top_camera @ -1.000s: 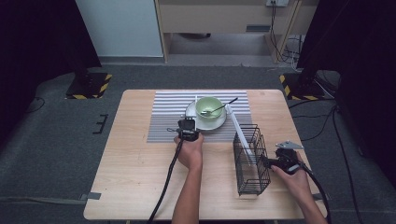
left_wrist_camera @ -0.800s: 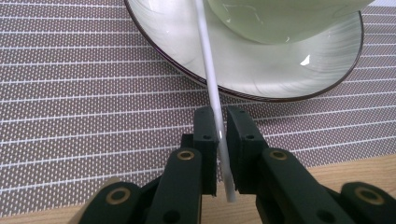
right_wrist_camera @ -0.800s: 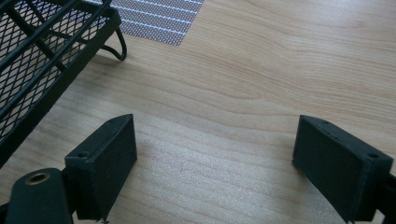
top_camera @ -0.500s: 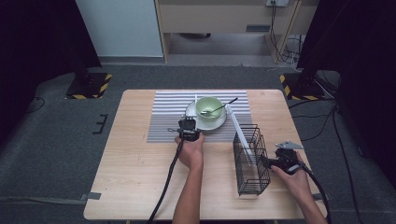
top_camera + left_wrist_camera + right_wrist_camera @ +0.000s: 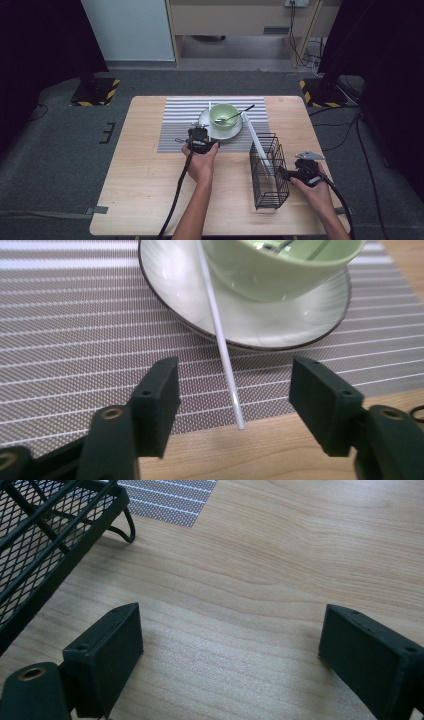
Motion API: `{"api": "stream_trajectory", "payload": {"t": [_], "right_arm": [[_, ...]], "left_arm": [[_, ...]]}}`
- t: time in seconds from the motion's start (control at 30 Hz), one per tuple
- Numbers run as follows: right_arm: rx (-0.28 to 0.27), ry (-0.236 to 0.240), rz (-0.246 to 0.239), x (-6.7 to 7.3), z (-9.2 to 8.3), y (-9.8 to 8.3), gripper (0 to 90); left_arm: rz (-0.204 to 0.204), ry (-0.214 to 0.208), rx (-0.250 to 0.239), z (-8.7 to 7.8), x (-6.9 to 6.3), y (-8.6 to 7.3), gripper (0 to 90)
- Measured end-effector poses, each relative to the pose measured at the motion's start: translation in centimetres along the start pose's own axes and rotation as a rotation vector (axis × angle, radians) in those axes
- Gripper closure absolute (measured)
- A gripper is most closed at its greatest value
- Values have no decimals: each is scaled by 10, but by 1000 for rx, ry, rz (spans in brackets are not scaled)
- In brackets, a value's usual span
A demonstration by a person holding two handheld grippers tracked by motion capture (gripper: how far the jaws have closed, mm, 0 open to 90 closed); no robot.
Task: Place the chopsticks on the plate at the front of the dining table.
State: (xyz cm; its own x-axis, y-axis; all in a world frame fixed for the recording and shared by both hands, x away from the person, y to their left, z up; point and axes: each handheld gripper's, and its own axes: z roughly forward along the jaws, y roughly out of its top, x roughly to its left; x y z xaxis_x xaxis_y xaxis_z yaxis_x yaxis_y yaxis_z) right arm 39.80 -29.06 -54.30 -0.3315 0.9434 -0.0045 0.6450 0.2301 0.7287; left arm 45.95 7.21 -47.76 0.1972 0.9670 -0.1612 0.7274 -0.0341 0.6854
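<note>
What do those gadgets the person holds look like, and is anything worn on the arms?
Both are black. The left gripper trails a black cable along a bare forearm. The right gripper carries a grey three-cornered plate on top and a cable too. Each has two blocky black fingers with small screw holes. No sleeves show.

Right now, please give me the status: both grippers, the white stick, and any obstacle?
Left gripper just opened, thin white stick lies free between jaws, leaning on white saucer. Right gripper open, empty, beside black wire basket. No obstacle.
</note>
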Motion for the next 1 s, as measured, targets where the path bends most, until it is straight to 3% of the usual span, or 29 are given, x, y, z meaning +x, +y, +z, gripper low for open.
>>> {"api": "stream_trajectory", "payload": {"t": [0.2, 0.33, 0.5, 0.53, 0.63, 0.73, 0.87, 1.0], "right_arm": [[-29, -4, -9, -1, -8, 5, 89], [-47, 39, 1, -8, -20, 14, 65], [-80, 81, -11, -18, -44, 34, 129], [-103, 86, -20, -20, -58, 48, 152], [-123, 92, -33, -20, -72, 63, 185], [-147, 97, -69, -16, -98, 91, 252], [-160, 124, -91, -8, -110, 110, 306], [-162, 186, -147, 16, -114, 136, 391]], "left_arm": [[44, -63, -78, -18, 7, 3, 290], [48, -115, -102, -26, 16, 3, 248], [96, -164, -142, -34, 18, 0, 222], [134, -179, -162, -39, 18, -3, 201], [143, -190, -170, -42, 20, -7, 165], [138, -230, -174, -44, 27, -15, 117], [136, -245, -173, -44, 33, -21, 97], [163, -253, -169, -42, 33, -28, 95]]}}
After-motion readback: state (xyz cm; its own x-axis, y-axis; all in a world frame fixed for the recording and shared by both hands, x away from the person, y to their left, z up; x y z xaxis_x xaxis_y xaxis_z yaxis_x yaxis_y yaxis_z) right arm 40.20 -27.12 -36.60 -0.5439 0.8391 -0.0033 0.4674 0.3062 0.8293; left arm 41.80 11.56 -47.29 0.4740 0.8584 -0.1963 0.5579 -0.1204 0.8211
